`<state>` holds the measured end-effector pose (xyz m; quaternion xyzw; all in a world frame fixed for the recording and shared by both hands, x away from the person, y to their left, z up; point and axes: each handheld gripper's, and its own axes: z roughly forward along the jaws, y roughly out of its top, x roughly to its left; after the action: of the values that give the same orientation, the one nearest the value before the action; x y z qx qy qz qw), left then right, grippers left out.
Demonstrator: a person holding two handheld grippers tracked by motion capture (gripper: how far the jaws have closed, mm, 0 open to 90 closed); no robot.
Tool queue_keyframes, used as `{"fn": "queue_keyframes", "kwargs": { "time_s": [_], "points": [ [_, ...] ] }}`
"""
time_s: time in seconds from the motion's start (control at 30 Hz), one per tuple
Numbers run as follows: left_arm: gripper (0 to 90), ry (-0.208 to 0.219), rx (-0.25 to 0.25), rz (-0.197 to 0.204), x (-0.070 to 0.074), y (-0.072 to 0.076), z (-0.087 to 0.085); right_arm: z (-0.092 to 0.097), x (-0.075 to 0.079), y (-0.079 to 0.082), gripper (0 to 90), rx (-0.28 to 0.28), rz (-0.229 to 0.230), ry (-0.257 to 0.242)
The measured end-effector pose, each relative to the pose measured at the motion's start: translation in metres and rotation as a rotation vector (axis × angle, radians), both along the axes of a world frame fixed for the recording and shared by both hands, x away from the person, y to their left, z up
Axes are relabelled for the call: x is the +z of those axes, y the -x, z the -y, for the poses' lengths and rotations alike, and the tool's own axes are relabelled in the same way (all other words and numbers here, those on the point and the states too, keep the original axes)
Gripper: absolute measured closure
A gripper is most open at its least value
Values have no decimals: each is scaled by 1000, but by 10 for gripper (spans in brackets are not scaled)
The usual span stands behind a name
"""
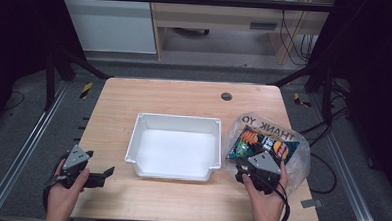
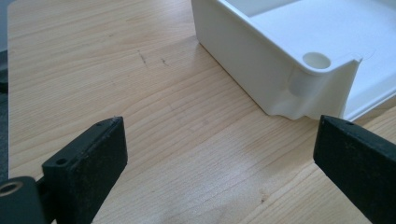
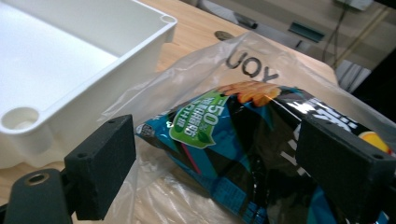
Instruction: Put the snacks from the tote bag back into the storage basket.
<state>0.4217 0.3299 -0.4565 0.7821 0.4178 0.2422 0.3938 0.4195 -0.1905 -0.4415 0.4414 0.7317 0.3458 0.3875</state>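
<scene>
A white tray stands empty in the middle of the wooden table. To its right lies a clear plastic bag printed "THANK YOU", with a blue-and-black snack bag inside. My right gripper is at that bag's near edge. In the right gripper view its jaws stand wide, the snack bag and plastic film between them without visible pinching. My left gripper hovers open near the table's front left, pointing at the tray's near left corner, nothing between its jaws.
A dark round grommet sits in the tabletop behind the tray. The table's front edge runs just under both hands. Dark frame bars, floor rails and cables surround the table, and a wooden desk stands farther back.
</scene>
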Motion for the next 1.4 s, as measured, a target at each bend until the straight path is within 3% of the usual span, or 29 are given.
{"fn": "queue_keyframes", "kwargs": {
  "time_s": [0.17,0.27,0.37,0.53,0.67,0.93,1.07,1.2,1.4],
  "points": [
    [30,4,7,4,0,2,-2,3,3,-4,126,53,-51,2],
    [30,0,7,8,1,5,-3,9,20,-8,122,122,-99,28],
    [31,-5,12,9,1,5,-3,17,35,-16,121,160,-146,-10],
    [31,-17,16,18,1,5,-2,35,61,-37,127,185,-232,90],
    [32,-37,20,23,-1,5,0,46,75,-56,127,226,-302,138],
    [32,-32,21,20,-3,0,-1,51,80,-87,97,285,-360,240],
    [32,-44,19,26,-2,3,-1,48,80,-97,76,313,-392,260],
    [32,-56,20,28,-2,4,0,46,79,-106,78,307,-429,275],
    [32,-58,10,26,-2,3,3,43,77,-114,64,333,-458,257]
  ]
}}
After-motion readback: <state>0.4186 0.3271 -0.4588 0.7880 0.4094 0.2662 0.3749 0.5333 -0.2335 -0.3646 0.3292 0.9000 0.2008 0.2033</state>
